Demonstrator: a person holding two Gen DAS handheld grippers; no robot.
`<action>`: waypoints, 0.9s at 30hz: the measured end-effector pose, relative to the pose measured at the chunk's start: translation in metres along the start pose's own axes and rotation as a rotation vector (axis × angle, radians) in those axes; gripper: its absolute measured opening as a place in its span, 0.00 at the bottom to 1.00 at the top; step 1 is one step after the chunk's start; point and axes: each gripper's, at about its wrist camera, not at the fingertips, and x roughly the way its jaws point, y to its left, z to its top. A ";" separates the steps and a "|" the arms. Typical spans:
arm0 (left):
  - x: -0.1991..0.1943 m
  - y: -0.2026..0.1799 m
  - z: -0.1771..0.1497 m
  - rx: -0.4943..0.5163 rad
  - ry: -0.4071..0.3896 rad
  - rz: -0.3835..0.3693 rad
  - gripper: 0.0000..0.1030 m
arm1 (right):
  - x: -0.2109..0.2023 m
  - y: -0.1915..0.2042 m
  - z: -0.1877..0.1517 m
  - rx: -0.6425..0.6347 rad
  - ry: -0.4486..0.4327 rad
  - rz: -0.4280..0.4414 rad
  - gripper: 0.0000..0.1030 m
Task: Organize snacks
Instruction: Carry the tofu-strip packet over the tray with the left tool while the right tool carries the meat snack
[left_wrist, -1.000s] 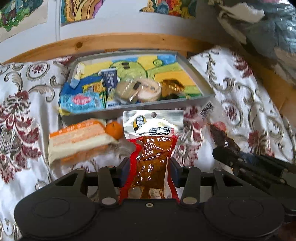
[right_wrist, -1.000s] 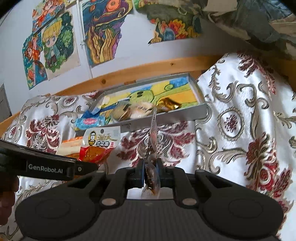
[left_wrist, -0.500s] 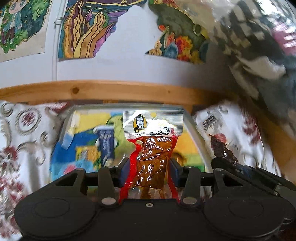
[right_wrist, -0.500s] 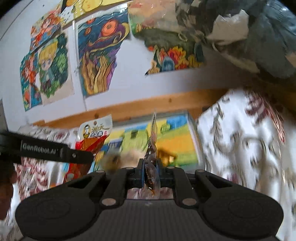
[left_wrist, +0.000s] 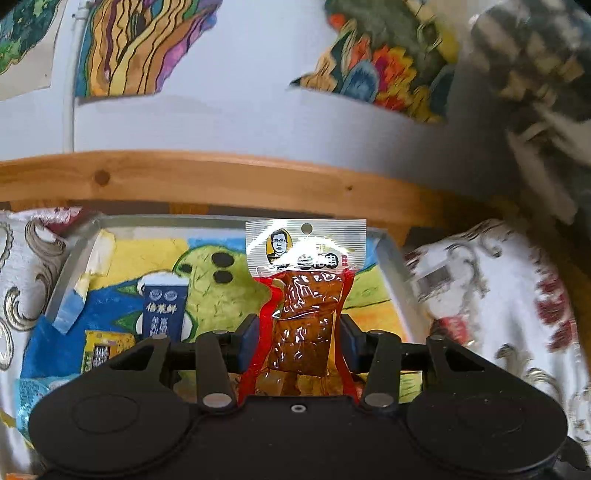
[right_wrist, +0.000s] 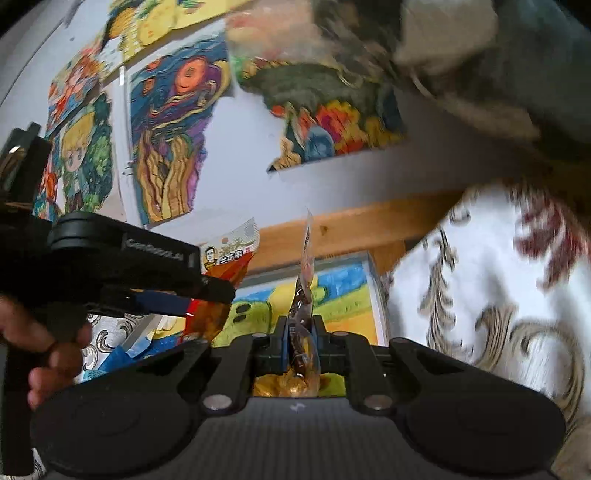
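Left gripper (left_wrist: 297, 341): jaws clamped on the red-edged snack pouch (left_wrist: 304, 295), held upright above the tray (left_wrist: 391, 258). Right gripper (right_wrist: 299, 338): jaws pressed together on a thin clear packet (right_wrist: 304, 280) — contents appear dark, though blur limits detail. Tray contents — a blue sachet (left_wrist: 164, 308) and a yellow packet (left_wrist: 105, 347).

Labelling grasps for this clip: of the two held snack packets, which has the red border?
The packet in the left tongs: the portrait-labelled tofu snack. The right tongs pinch a thin clear packet, edge-on.
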 end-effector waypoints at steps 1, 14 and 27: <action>0.004 0.000 -0.002 -0.008 0.014 0.012 0.46 | 0.002 -0.003 -0.002 0.006 0.001 0.003 0.13; 0.018 -0.005 -0.011 -0.163 0.084 0.116 0.59 | 0.012 -0.010 -0.014 -0.010 0.015 -0.027 0.17; -0.030 0.001 -0.010 -0.183 0.004 0.105 0.95 | -0.006 0.001 -0.011 -0.061 -0.007 -0.088 0.63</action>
